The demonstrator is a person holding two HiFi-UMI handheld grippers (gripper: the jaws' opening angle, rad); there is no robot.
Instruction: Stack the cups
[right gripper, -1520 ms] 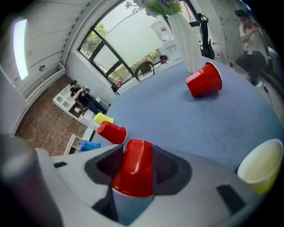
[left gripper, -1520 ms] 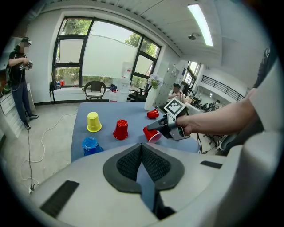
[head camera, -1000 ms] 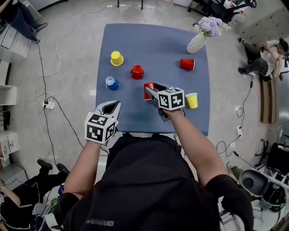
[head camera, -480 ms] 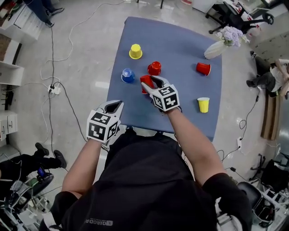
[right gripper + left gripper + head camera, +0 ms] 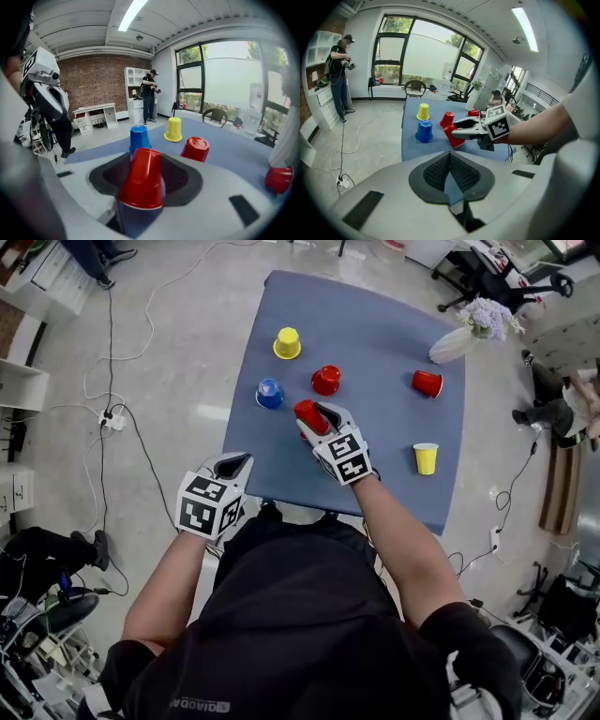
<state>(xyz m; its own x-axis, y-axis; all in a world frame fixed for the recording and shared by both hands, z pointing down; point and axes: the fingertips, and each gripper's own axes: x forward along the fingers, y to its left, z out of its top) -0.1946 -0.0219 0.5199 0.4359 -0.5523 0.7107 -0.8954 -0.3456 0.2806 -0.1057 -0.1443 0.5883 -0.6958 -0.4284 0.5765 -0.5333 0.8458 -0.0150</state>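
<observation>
My right gripper (image 5: 314,418) is shut on a red cup (image 5: 308,415), held mouth down above the blue table (image 5: 375,334), between the upturned blue cup (image 5: 270,393) and an upturned red cup (image 5: 325,380). In the right gripper view the held red cup (image 5: 143,178) fills the jaws, with the blue cup (image 5: 139,137), yellow cup (image 5: 174,129) and red cup (image 5: 195,148) beyond. An upturned yellow cup (image 5: 287,342) stands farther back. Another red cup (image 5: 427,382) lies on its side at the right, and a yellow cup (image 5: 426,457) stands upright. My left gripper (image 5: 232,468) hangs shut and empty off the table's near-left edge.
A white vase of flowers (image 5: 464,334) lies at the table's far right corner. Cables (image 5: 112,418) trail over the floor to the left. Chairs and people sit around the room's edges. In the left gripper view the right gripper (image 5: 480,129) holds its cup beside the blue cup (image 5: 424,131).
My right gripper has carried the red cup leftward, away from the upright yellow cup, to a spot between the blue and red upturned cups. The left gripper has stayed put.
</observation>
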